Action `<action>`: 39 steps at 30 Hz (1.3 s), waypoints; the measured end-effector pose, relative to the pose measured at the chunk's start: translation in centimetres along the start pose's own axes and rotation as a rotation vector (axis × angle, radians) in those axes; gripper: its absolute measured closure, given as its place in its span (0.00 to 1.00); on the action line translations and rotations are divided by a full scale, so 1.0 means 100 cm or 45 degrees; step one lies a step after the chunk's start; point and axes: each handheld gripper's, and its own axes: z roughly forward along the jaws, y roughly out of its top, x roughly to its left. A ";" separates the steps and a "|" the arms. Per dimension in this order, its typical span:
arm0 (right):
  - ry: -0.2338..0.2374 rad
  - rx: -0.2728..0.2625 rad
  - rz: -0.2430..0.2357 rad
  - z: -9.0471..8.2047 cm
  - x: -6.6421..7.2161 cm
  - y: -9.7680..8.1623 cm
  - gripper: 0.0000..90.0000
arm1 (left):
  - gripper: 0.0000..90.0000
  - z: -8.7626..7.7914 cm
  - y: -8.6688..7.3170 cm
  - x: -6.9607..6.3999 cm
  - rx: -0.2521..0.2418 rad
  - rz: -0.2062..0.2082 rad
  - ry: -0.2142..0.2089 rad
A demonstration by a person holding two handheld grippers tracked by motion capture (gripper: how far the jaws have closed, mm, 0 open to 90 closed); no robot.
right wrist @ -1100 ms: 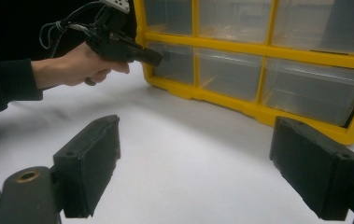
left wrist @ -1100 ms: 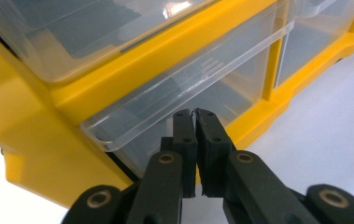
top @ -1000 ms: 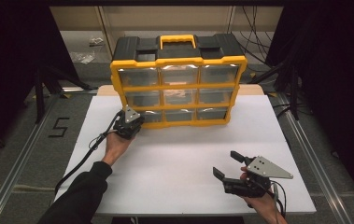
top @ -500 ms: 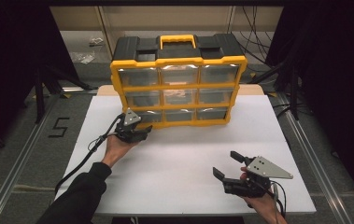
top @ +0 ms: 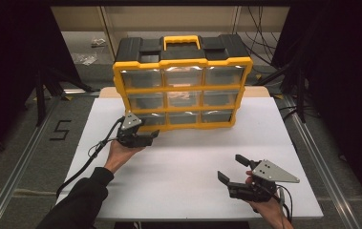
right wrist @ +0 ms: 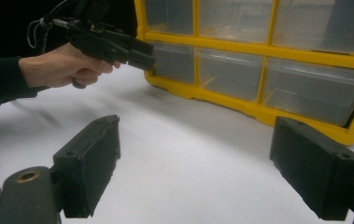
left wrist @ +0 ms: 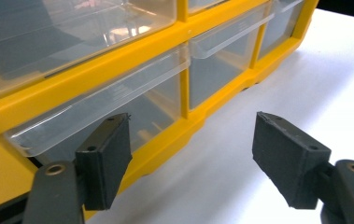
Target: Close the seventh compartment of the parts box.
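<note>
Left claw [top: 152, 137], left of centre in the high view: jaws just opened, now spread, nothing between them, tips just off the bottom-left drawer [top: 146, 120] of the yellow organizer [top: 182, 86]. Earlier frames: same claw pressed up against that drawer front. Drawer looks seated flush in its bay; likely just pushed shut and released. Organizer upright at rear centre of white worktop [top: 193, 157]. Lower right: right claw [top: 231, 168] spread, empty, idle, well apart.

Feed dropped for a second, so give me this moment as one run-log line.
left hand-held gripper: jaws just opened, nothing between, at bottom-left drawer | organizer: upright on table | right hand-held gripper: open, idle
</note>
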 end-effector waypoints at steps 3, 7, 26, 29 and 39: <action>0.001 -0.001 0.002 0.000 0.000 0.000 0.19 | 0.28 -0.004 0.002 -0.002 -0.013 -0.024 -0.019; 0.003 -0.001 -0.001 0.000 0.000 0.000 0.19 | 0.25 -0.011 0.003 -0.006 -0.021 -0.034 -0.052; 0.004 -0.005 -0.001 0.000 0.000 0.000 0.19 | 0.24 -0.033 0.000 -0.020 -0.126 -0.028 -0.132; 0.003 -0.003 0.000 0.000 0.000 0.000 0.19 | 0.24 -0.036 -0.001 -0.022 -0.144 -0.023 -0.131; 0.002 -0.005 -0.002 0.000 0.000 0.000 0.19 | 0.23 -0.045 -0.003 -0.033 -0.177 -0.039 -0.201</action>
